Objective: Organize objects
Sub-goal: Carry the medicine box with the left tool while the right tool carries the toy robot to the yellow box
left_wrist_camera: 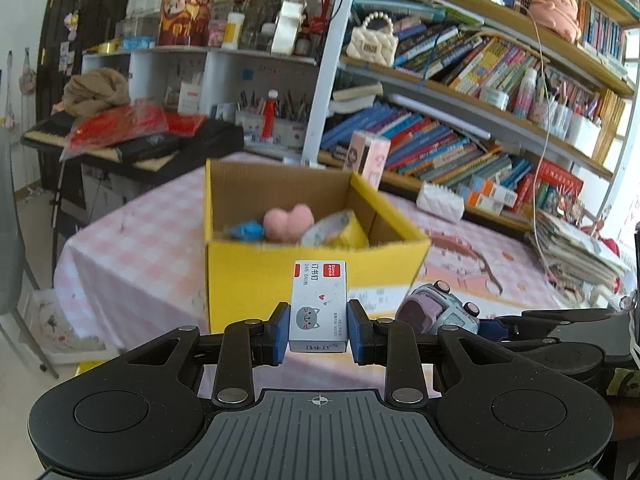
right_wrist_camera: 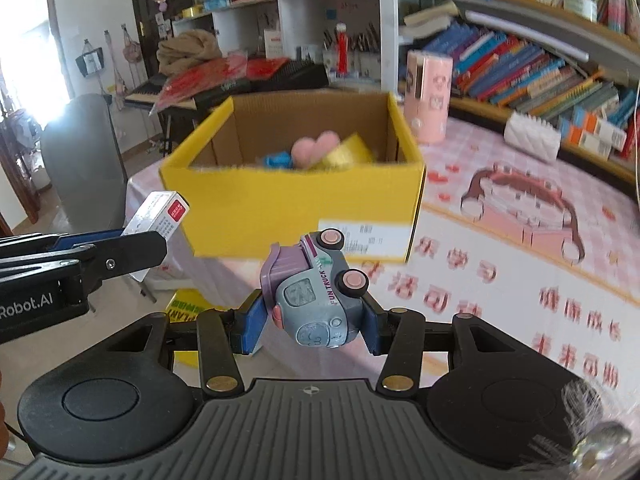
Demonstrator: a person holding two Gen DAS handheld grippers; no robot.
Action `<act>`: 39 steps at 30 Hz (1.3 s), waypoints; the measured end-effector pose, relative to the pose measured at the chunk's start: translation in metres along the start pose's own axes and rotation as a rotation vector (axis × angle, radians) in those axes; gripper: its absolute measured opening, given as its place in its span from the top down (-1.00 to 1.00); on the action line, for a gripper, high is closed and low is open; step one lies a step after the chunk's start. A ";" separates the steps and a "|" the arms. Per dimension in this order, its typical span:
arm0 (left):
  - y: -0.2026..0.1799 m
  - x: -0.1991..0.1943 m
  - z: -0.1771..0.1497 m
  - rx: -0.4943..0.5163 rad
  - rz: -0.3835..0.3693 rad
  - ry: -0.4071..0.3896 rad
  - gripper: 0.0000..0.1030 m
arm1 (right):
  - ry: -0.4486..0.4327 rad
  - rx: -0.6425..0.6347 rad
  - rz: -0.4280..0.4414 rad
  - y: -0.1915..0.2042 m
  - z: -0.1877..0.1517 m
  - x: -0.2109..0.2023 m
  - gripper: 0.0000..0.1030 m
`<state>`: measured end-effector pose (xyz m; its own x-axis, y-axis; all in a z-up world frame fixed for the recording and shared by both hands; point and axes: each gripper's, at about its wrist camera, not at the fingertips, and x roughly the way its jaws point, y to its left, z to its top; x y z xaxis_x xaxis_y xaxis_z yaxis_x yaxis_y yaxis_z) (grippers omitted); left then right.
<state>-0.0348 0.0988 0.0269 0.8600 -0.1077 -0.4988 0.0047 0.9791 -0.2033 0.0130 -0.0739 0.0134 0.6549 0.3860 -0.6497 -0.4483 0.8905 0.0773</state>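
Observation:
A small grey staple box with a cat drawing sits upright between the blue pads of my left gripper, which is shut on it. My right gripper is shut on a grey and purple toy truck, tipped on its side with pink wheels up. The toy truck also shows at the right of the left wrist view, and the staple box at the left of the right wrist view. Ahead of both stands an open yellow cardboard box holding a pink plush heart, a blue item and a tape roll.
The box stands on a table with a pink checked cloth and a printed mat. A pink carton and a white quilted pouch lie behind it. Bookshelves line the right; a cluttered keyboard stand is at left.

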 end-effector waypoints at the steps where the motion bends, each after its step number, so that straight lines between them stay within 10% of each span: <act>1: 0.000 0.002 0.004 -0.002 0.000 -0.010 0.46 | -0.014 -0.004 -0.001 -0.002 0.005 0.000 0.11; 16: -0.012 0.069 0.049 0.004 0.078 -0.051 0.46 | -0.133 -0.081 0.054 -0.036 0.085 0.038 0.11; 39: -0.016 0.175 0.053 0.068 0.259 0.166 0.45 | -0.074 -0.313 0.134 -0.063 0.127 0.145 0.18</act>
<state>0.1431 0.0729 -0.0125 0.7420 0.1258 -0.6585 -0.1651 0.9863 0.0024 0.2129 -0.0433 0.0104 0.6147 0.5216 -0.5917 -0.6910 0.7178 -0.0851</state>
